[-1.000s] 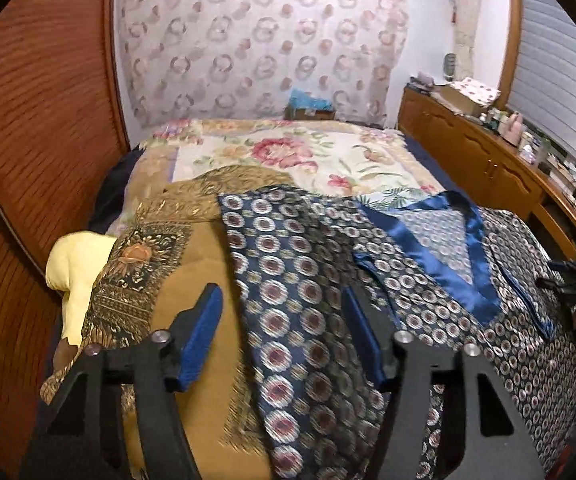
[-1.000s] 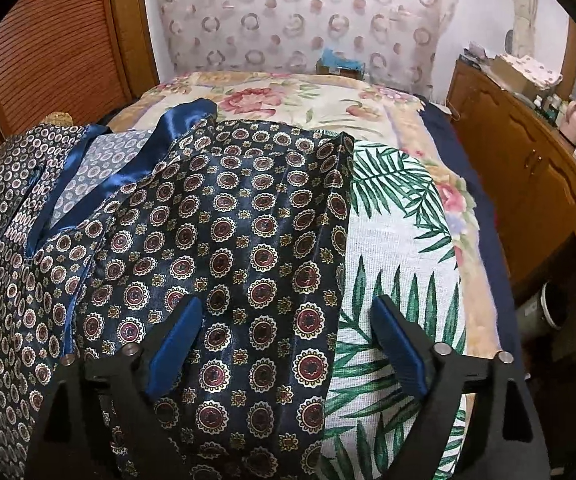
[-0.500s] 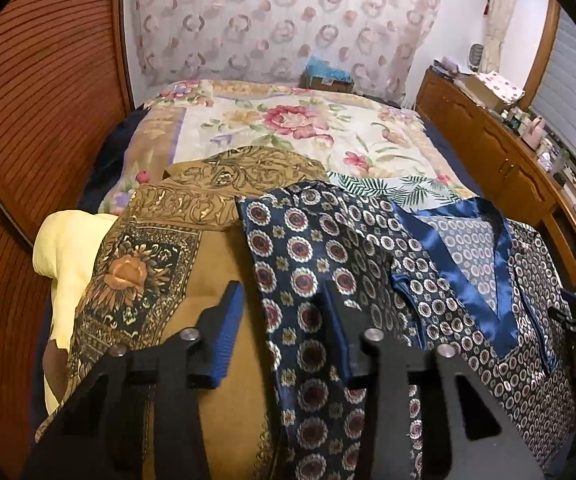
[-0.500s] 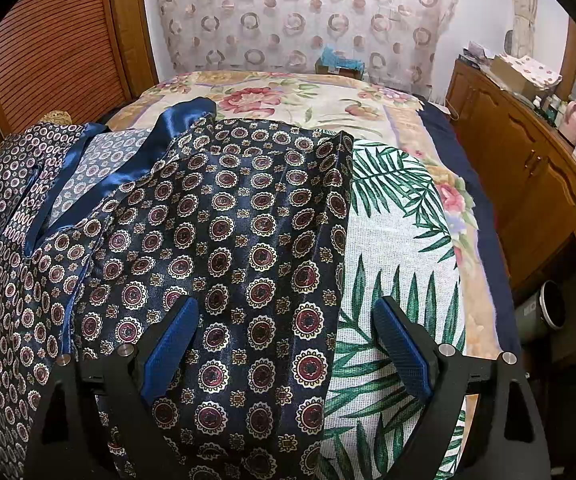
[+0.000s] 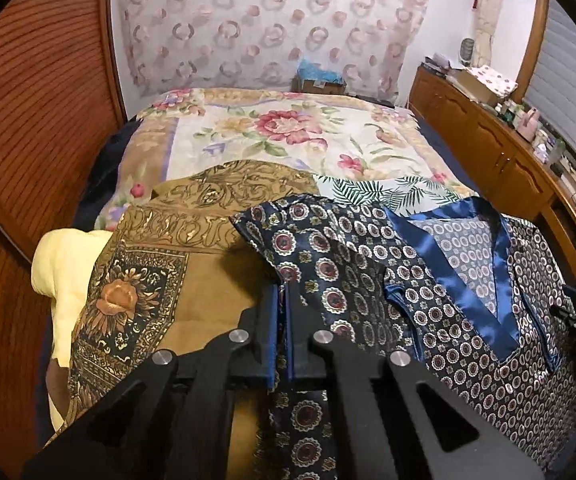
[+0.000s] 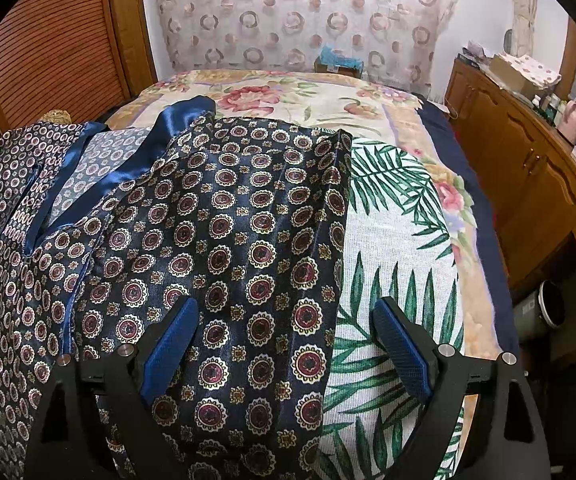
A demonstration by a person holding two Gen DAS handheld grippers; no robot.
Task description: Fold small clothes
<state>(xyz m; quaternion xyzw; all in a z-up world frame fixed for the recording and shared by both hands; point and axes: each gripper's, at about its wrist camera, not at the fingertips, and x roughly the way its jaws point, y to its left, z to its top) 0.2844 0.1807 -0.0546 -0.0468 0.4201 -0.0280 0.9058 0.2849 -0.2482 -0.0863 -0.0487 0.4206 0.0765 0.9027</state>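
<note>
A navy satin top (image 5: pixel 468 304) with medallion print and a shiny blue V-neck trim (image 5: pixel 500 276) lies spread on the bed. My left gripper (image 5: pixel 282 300) is shut on the edge of its left sleeve (image 5: pixel 320 248). In the right wrist view the top's right sleeve (image 6: pixel 231 240) lies flat, and my right gripper (image 6: pixel 288 328) is open, its blue pads (image 6: pixel 171 344) straddling the sleeve just above the cloth.
A brown-gold patterned cloth (image 5: pixel 175 280) and a pale yellow cloth (image 5: pixel 59 272) lie left of the top. A palm-leaf cloth (image 6: pixel 400 264) lies to its right. A floral bedspread (image 5: pixel 279 132) lies behind. A wooden dresser (image 6: pixel 528 168) stands on the right, wooden panelling (image 5: pixel 27 120) on the left.
My left gripper has moved forward over the left sleeve and closed from wide open onto its edge. The right gripper has stayed open and nearly still.
</note>
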